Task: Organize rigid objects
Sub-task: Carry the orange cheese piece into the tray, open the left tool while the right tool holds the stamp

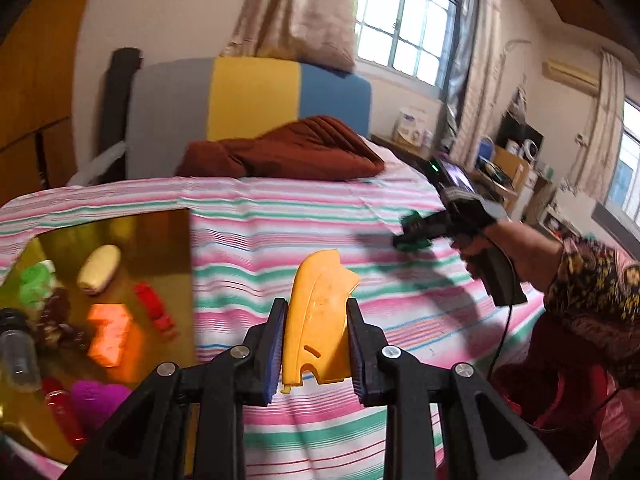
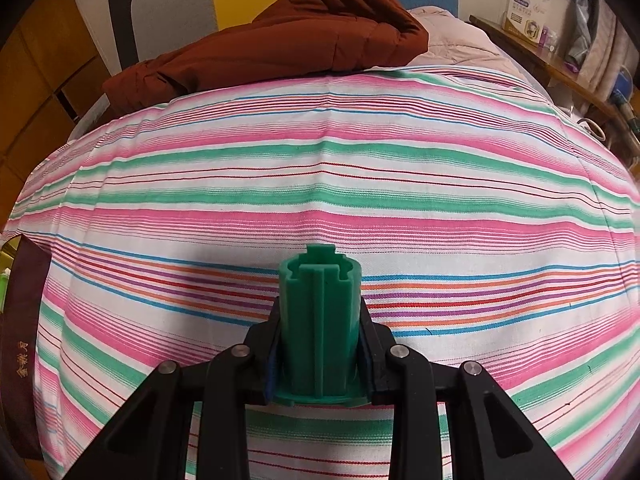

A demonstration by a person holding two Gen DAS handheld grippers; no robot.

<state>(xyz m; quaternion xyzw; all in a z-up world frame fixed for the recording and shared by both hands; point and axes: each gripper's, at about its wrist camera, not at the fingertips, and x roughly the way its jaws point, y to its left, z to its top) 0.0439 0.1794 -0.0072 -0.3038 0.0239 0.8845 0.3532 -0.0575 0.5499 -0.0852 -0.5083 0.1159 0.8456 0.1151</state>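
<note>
The left gripper (image 1: 318, 344) squeezes a yellow plastic piece (image 1: 320, 320); the right gripper (image 2: 320, 344) squeezes a green plastic tube (image 2: 320, 320) above the striped bed sheet (image 2: 320, 160). A box of toys (image 1: 120, 232) sits nearby.

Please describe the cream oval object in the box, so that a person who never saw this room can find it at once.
Start at the bed with the striped sheet. At its left edge sits an open box with a golden lining, full of small things. The cream oval piece lies near the far end, smooth and pale, unlike the red, orange and green items around it.

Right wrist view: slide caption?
Right hand-held gripper clamps a green ribbed plastic cylinder above the striped bedsheet.
</note>
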